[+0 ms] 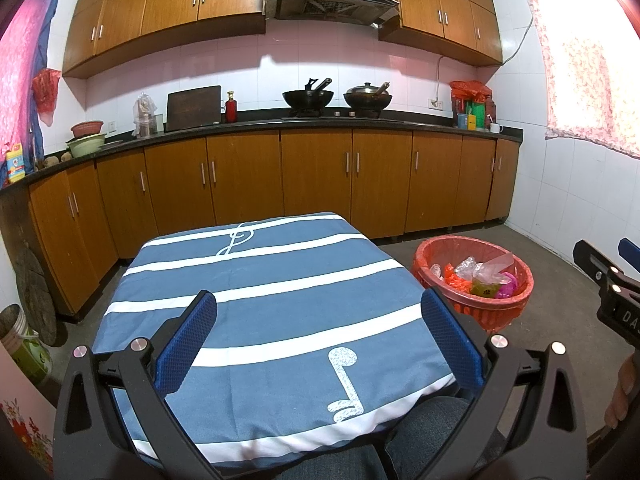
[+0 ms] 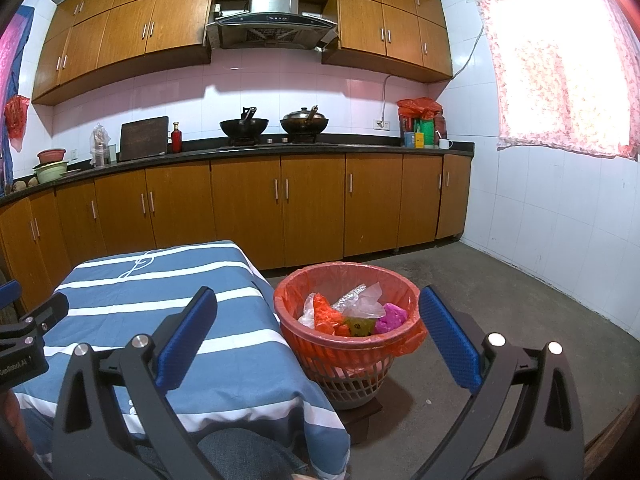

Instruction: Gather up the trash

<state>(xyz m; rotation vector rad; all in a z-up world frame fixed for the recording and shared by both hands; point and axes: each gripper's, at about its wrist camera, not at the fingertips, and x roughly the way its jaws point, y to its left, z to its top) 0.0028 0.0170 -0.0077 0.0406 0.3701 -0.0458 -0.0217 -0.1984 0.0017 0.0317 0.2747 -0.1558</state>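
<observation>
I am holding my left hand-held gripper (image 1: 320,340) wide and empty over the bare striped tabletop (image 1: 280,280). My right hand-held gripper (image 2: 320,340), also wide, is facing the basket (image 2: 348,344) at 12 o'clock, where the trash (image 2: 352,312) is lying, likely collected.

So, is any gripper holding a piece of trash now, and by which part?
Nothing is held. The left gripper and the right gripper are both open and empty; the trash lies in the red basket.

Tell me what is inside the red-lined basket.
The red-lined plastic basket holds orange scraps, a clear plastic bag, a pink wrapper. Anything beneath them is covered.
</observation>
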